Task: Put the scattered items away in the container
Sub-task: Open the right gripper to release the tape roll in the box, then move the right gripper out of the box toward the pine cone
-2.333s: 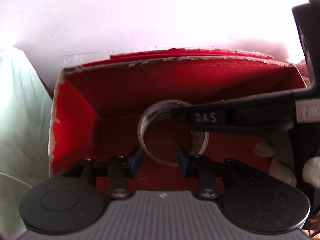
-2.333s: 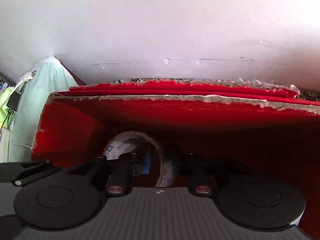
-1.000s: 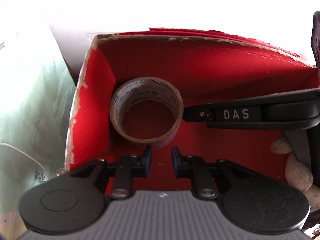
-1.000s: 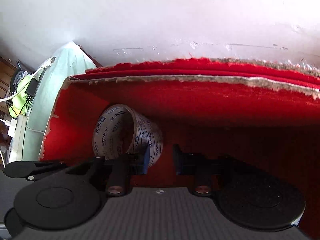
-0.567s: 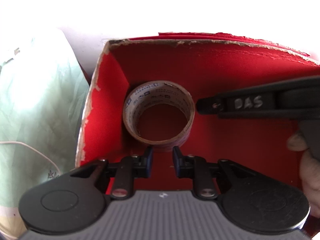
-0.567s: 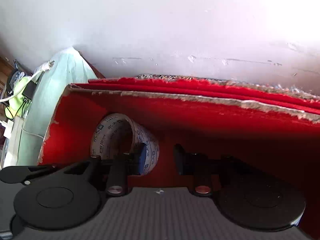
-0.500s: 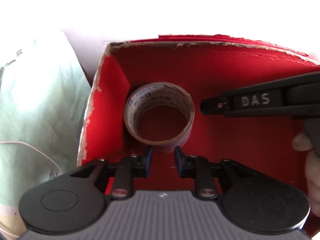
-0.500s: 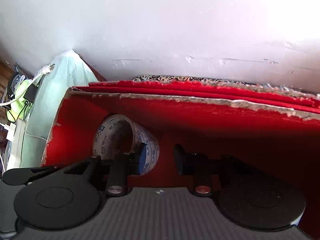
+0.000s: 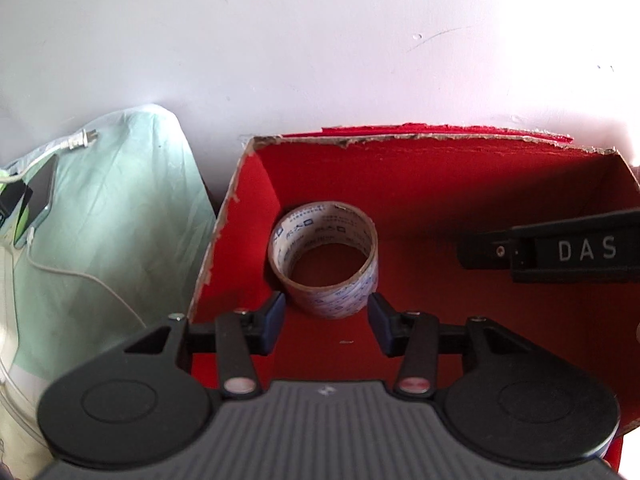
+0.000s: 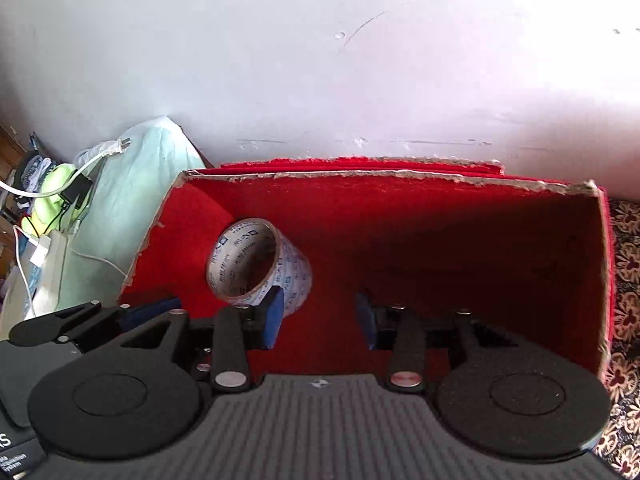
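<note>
**Tape in box, both jaws opening**

Red box (image 9: 440,184) against wall (image 9: 320,40). Tape (image 9: 324,256) lies on my box floor, left rear corner. My left gripper (image 9: 326,322) and right gripper (image 10: 320,320) hang over it, jaws apart and opening, gripping nothing.

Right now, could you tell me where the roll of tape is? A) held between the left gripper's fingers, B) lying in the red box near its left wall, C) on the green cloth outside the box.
B: the roll of tape lies in the red box by its left wall, with no gripper pads on it.
</note>
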